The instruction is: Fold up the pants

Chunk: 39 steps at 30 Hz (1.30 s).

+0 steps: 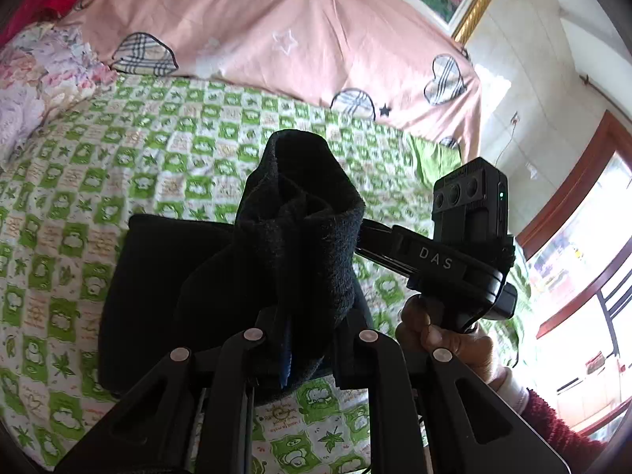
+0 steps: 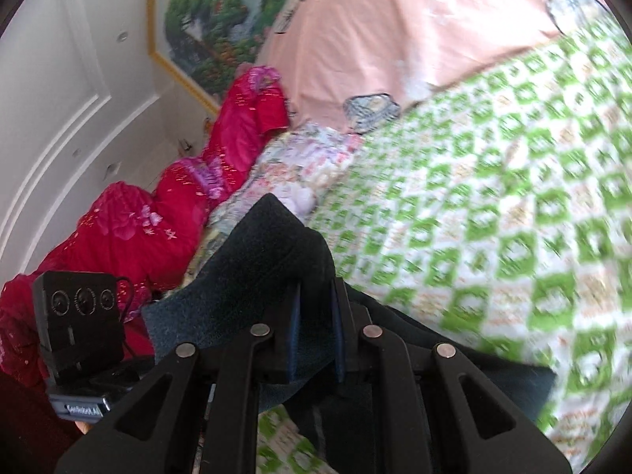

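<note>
In the left wrist view, the left gripper [image 1: 290, 339] is closed on a bunched fold of the black pants [image 1: 300, 229], which rise up from between its fingers in a dark hump. The rest of the pants lies flat on the green-and-white checked bedsheet [image 1: 118, 166] just to the left of the gripper. To the right, the right gripper [image 1: 454, 260] reaches sideways to the raised cloth, with a hand [image 1: 438, 331] around its handle; its fingertips are hidden behind the fabric. A pink quilt [image 1: 276, 31] with plaid hearts lies beyond the sheet. In the right wrist view, the right gripper [image 2: 316, 335] clamps a strip of the pants [image 2: 272, 260] between its narrow-set fingers, lifted above the blurred bedsheet [image 2: 493, 197]. The left gripper [image 2: 79, 316] sits at the lower left, before a red blanket [image 2: 130, 229].
</note>
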Available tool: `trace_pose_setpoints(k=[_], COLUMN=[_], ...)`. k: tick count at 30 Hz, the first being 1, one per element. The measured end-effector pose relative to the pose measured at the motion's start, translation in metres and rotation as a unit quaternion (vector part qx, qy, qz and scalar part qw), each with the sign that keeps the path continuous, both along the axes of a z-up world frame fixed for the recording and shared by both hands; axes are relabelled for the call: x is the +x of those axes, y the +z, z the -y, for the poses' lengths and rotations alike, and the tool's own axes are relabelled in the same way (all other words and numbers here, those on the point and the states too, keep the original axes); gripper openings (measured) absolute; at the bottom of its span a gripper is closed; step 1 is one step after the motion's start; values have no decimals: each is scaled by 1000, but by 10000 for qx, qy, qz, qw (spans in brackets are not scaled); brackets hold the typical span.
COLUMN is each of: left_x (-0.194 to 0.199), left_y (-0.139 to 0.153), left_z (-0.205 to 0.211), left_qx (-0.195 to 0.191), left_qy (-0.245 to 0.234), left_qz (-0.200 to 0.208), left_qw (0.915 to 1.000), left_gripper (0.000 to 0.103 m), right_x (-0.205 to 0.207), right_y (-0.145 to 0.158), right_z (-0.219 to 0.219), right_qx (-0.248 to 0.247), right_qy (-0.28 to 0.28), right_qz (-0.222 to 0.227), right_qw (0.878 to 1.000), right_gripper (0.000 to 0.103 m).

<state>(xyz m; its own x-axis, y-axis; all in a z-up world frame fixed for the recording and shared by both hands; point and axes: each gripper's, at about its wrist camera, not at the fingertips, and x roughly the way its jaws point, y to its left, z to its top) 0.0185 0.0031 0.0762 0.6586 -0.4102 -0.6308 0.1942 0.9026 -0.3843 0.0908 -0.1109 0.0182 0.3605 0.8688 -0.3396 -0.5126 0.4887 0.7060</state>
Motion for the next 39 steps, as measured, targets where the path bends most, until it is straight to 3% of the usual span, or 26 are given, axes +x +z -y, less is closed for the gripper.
trace_pose_setpoints(k=[4,5,8,14,16,18,19,20,28,39], left_x=[6,7,8,14,15,14,12,10,-10,-13], left_y=[-19,-23,-33,-56,-60,-60,-59,-57,-46,-32], left_z=[19,24,36,53,55,56,56,55,44,-29], left_qx=[168,216,322,476,468,413,358,292,93,-142], left_qy=[-144,-187,-369,-550,-579,-664,-728,-806,-948,-12], left_qz=[-144,-161,-216,-373,-397,-374,-355,-349,-300,-233], left_qw=[9997,9995,9986,9967,9964,9962,9961,9957,9950,9996], left_gripper=[14,14,15,24,27,41,45,52,54,61], right_x=[-3,-5,-9,-21,-25,-32,-38,-43,-64,-82], right_y=[-15,-18,-22,-26,-26,-24,-21,-19,4,13], right_z=[16,21,33,49,59,71,78,84,86,41], right_qx=[-138,-201,-319,-1041,-1132,-1146,-1061,-973,-950,-1653], right_qy=[-225,-298,-458,-1074,-1345,-1682,-1862,-1945,-2137,-2174], right_qz=[-159,-184,-236,-421,-520,-617,-608,-561,-398,-146], right_qw=[9995,9992,9982,9879,9831,9771,9749,9744,9715,9619], right_gripper=[14,7,5,6,14,53,61,63,65,78])
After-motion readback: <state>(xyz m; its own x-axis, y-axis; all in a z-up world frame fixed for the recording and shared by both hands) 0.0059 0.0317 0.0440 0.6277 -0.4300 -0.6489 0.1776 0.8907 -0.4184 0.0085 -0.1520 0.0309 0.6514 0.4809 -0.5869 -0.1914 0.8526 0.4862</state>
